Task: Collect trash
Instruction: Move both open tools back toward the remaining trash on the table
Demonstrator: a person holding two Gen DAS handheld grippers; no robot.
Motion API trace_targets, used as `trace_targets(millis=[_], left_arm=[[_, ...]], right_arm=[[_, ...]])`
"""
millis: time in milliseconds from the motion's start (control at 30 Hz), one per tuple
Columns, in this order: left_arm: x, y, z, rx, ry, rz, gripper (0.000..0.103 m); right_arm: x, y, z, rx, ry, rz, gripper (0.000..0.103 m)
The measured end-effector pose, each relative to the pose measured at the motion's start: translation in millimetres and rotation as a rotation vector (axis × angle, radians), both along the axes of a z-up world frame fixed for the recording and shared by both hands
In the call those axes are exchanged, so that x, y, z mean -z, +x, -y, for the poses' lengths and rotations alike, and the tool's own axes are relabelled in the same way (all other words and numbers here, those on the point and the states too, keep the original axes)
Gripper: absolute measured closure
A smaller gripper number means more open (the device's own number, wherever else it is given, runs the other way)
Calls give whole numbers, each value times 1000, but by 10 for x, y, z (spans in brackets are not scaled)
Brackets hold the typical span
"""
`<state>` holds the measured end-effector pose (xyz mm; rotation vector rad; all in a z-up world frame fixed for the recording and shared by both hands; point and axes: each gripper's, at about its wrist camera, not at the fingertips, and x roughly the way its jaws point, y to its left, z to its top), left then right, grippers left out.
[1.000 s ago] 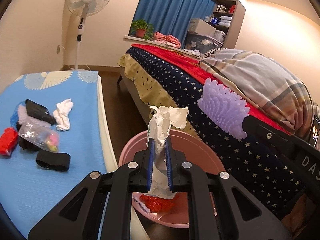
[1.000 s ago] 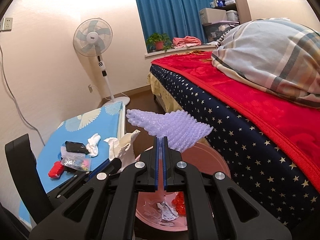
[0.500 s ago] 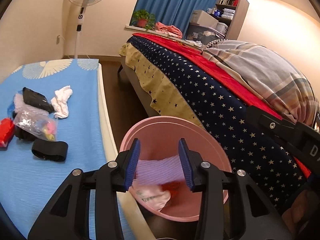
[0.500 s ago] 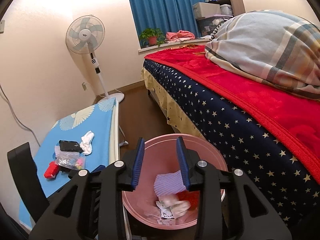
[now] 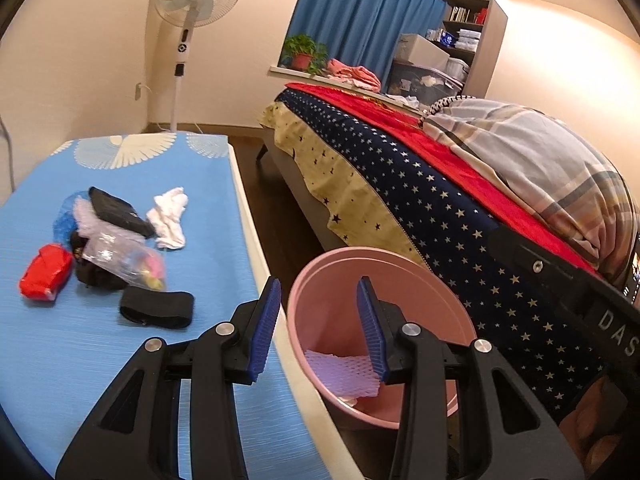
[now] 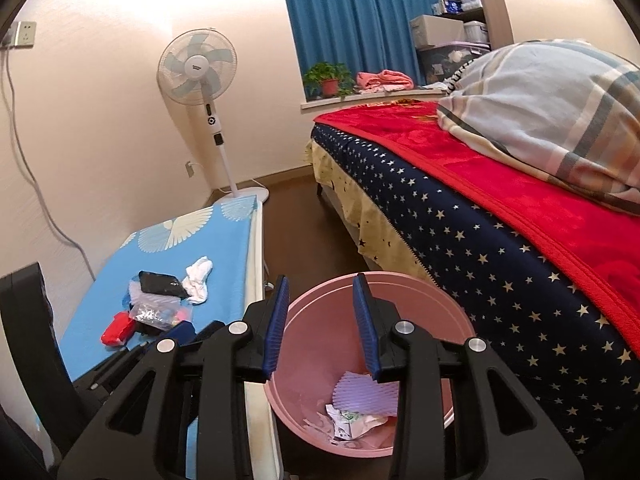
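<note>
Both the left gripper (image 5: 316,328) and right gripper (image 6: 322,324) now gape half-open and empty, their purple foam net (image 6: 362,394) and crumpled paper (image 6: 352,424) dropped into the near pink bin (image 6: 420,288), more litter waiting far left

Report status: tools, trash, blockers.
Left tool and right tool open, empty. Purple foam net in round pink plastic bin. Nothing blocking.

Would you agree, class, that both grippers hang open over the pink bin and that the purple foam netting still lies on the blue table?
Not quite. The purple foam netting lies inside the pink bin, on crumpled paper, as the right wrist view shows. The rest holds: the left gripper and right gripper are open, nothing between their fingers.
</note>
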<state>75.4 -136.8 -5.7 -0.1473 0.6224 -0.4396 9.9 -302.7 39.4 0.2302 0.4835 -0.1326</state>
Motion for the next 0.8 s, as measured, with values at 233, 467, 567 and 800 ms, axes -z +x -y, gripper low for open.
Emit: trace_targets(millis=[233,467,567,800], left_arm=[[-58,-59,-136,-20,11,19,64],[-93,-87,-363,-64,15,27,64],[-95,-88,-463,-86,16,29,64],[-81,-93,-702,-136,21,32,64]], right_arm=[[-18,-37,-66,-13,0,11,69],[-4,-23,-204,-51,-3,11,69],[9,-1,-273,-69,-3,9,69],[55,79,-423,-109,-3,0,69]])
